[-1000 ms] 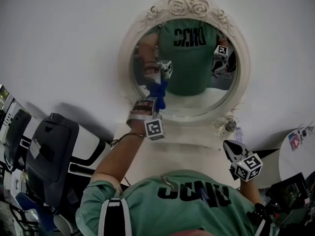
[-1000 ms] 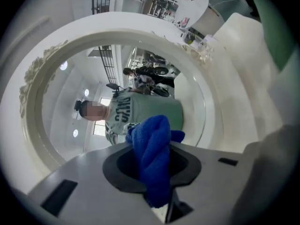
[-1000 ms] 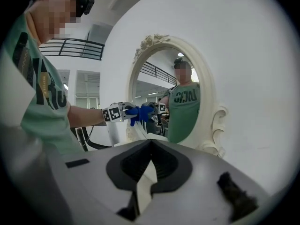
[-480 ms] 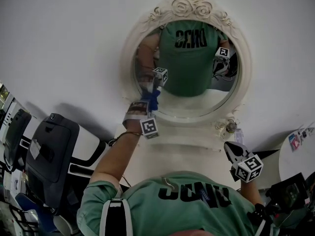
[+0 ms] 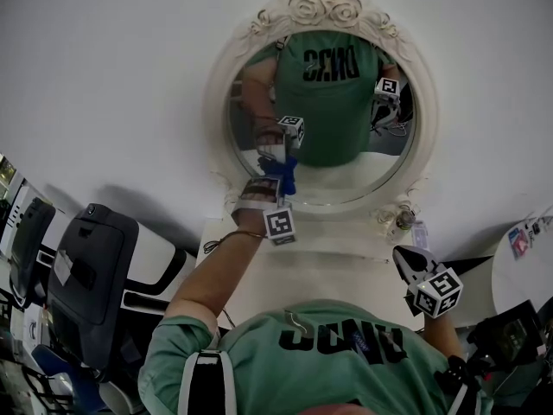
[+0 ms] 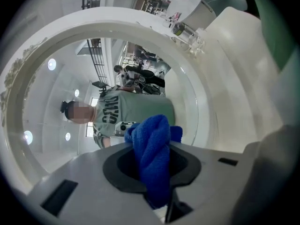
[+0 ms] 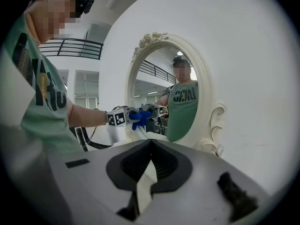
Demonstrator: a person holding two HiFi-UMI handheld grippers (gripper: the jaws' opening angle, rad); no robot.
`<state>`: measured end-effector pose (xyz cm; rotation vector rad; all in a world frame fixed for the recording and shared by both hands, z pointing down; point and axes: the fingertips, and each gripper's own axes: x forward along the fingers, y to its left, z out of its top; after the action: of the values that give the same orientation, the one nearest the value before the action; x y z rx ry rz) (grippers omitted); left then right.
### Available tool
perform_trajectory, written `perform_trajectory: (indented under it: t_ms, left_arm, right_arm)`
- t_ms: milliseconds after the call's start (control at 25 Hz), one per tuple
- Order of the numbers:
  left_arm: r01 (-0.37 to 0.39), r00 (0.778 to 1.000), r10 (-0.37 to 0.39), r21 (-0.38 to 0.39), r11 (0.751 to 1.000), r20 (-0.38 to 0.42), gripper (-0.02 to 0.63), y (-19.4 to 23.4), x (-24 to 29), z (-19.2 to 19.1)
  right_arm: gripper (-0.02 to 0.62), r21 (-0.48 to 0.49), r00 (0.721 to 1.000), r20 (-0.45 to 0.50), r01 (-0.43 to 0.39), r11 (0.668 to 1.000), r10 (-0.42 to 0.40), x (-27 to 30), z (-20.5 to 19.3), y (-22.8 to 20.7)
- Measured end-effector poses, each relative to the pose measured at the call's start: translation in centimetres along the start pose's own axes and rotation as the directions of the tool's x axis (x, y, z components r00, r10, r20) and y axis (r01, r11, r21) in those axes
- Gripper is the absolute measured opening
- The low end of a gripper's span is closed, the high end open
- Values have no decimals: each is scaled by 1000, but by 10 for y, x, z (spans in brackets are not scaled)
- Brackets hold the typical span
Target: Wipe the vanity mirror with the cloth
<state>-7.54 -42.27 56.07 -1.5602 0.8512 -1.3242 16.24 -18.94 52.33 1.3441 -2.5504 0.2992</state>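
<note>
A: What sits between the jaws of the right gripper (image 7: 151, 144)?

B: Nothing. They are pressed together, tip to tip.

A: And beyond them?

B: The oval vanity mirror (image 7: 161, 86) in a carved white frame, on a white wall (image 7: 243, 55). The left gripper (image 7: 134, 117) clamps the blue cloth (image 7: 141, 117) at the glass, by the frame's lower left edge, where it meets its own reflection.

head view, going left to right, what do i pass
Black-and-white equipment → left gripper shut on the blue cloth → right gripper, shut and empty. The mirror spans too much of the width to place.
</note>
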Motion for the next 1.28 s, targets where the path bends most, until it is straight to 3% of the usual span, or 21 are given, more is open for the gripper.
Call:
perform_trajectory:
  t_ms: [600, 880, 1120, 1280]
  left_arm:
    - [15, 968, -42, 111, 994, 246, 97, -14, 11, 164]
    - [2, 926, -69, 177, 984, 371, 97, -28, 21, 270]
    - [-43, 919, -43, 207, 977, 393, 92, -28, 22, 283]
    - [-27, 931, -56, 222, 975, 360, 92, -23, 20, 278]
  right_arm:
    - [12, 63, 991, -17, 133, 989, -132, -57, -35, -35]
    - [12, 91, 971, -41, 238, 967, -235, -103, -51, -53]
    - [12, 131, 955, -66, 297, 946, -291, -130, -67, -62]
    - [12, 105, 966, -66, 257, 961, -251, -116, -60, -57]
